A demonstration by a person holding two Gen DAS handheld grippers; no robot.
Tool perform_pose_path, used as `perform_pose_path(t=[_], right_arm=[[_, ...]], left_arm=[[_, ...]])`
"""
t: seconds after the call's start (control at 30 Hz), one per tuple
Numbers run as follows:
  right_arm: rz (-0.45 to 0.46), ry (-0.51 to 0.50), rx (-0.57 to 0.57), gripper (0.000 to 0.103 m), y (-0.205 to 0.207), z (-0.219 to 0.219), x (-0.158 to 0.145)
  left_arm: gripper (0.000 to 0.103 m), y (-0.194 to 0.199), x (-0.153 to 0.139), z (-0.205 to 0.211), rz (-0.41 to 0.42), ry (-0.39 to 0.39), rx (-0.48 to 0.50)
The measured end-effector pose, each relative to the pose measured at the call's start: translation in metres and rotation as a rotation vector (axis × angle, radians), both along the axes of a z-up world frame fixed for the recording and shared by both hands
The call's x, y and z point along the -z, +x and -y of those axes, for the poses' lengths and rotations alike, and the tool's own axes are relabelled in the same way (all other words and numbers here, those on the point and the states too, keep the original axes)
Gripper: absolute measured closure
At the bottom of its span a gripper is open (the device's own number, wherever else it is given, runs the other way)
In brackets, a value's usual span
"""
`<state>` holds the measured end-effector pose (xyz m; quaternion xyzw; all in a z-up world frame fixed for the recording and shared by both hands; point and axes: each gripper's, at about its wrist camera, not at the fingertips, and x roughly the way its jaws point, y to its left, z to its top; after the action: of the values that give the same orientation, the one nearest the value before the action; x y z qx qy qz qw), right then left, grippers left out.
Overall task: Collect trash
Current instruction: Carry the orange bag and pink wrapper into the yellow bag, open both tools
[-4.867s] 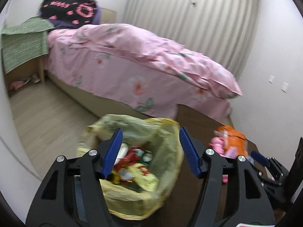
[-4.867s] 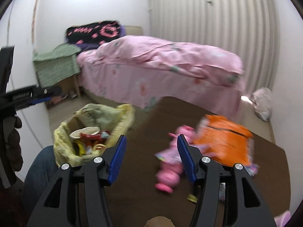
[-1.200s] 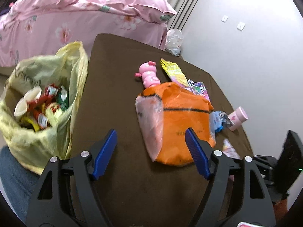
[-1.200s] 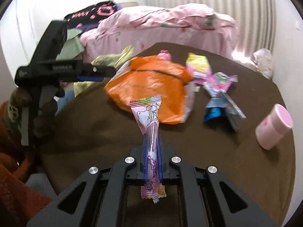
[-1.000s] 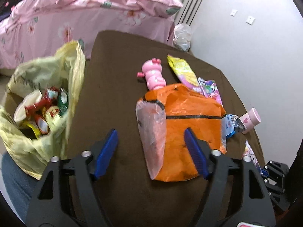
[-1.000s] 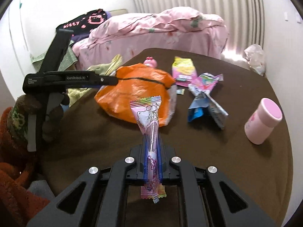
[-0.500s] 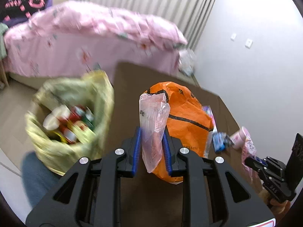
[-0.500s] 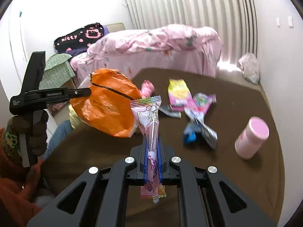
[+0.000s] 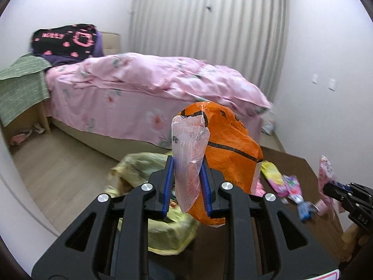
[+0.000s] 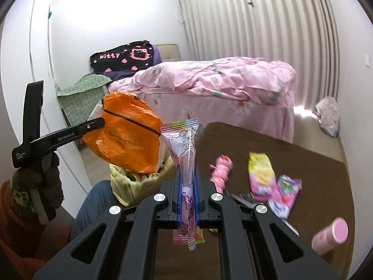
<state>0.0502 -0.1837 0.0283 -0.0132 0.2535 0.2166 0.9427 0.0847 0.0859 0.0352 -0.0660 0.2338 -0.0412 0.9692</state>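
My left gripper (image 9: 186, 175) is shut on the translucent end of a big orange plastic bag (image 9: 228, 154), which hangs in the air above the yellow trash bag (image 9: 139, 165). In the right wrist view the orange bag (image 10: 126, 133) hangs from the left gripper (image 10: 98, 122) over the yellow trash bag (image 10: 130, 186) at the table's left edge. My right gripper (image 10: 186, 175) is shut on a long pink candy wrapper (image 10: 184, 144) that stands upright between its pads, raised above the table. The right gripper (image 9: 331, 187) also shows at the right of the left wrist view.
On the brown table (image 10: 291, 154) lie a pink toy (image 10: 221, 170), a yellow-pink packet (image 10: 261, 175), a purple wrapper (image 10: 284, 193) and a pink bottle (image 10: 331, 235). A pink-covered bed (image 9: 139, 88) stands behind. A person's jeans-clad knee (image 10: 93, 200) is beside the trash bag.
The left gripper closed on the orange bag and lifted it off the table toward the yellow trash bag. The right gripper rose, still holding the pink wrapper.
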Motion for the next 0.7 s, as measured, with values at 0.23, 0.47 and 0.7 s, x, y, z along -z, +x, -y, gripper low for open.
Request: perform_pose_path(t=[0.23, 0.47, 0.7], right_arm=[[0.016, -0.045, -0.06, 0.094, 0.022, -0.04, -0.005], [0.005, -0.085, -0.071, 0.094, 0.044, -0.058, 0.003], [-0.057, -0.081, -0.094, 0.094, 0.079, -0.068, 0.021]], left_arm=[[0.082, 0.012, 0.005, -0.036, 0.034, 0.049, -0.192], [0.082, 0.039, 0.041, -0.043, 0.017, 0.189, -0.346], [0.082, 0.078, 0.112, -0.035, -0.215, 0.124, -0.191]])
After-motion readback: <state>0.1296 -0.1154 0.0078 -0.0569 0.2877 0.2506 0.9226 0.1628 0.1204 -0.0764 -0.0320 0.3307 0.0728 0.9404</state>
